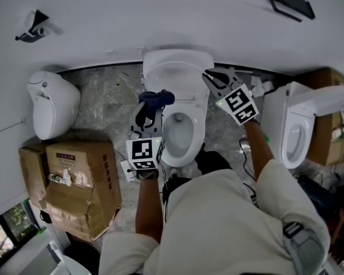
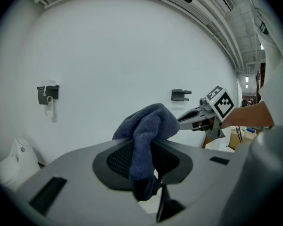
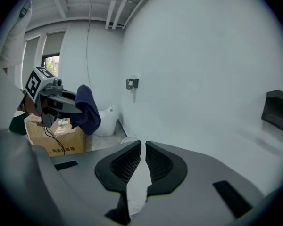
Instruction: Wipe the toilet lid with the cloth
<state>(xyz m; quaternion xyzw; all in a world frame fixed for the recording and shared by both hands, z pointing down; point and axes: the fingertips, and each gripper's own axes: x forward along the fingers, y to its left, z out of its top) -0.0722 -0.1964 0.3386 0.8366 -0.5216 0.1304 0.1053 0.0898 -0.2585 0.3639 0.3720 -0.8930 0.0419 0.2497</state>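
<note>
The white toilet's bowl (image 1: 180,133) lies open at the middle of the head view, and its lid (image 1: 178,67) stands up against the wall. My left gripper (image 1: 150,110) is shut on a dark blue cloth (image 1: 156,99), which hangs over the bowl's left rim. In the left gripper view the cloth (image 2: 148,126) bulges up from between the jaws of that gripper (image 2: 144,161). My right gripper (image 1: 211,78) is shut with nothing in it, at the lid's right edge. In its own view the right gripper (image 3: 142,159) points at the bare wall, with the cloth (image 3: 87,109) to its left.
A second white toilet (image 1: 51,105) and worn cardboard boxes (image 1: 74,188) stand on the left. A third toilet (image 1: 301,125) and more boxes (image 1: 327,136) are on the right. A black bracket (image 1: 289,2) and a small fixture (image 1: 34,27) hang on the wall.
</note>
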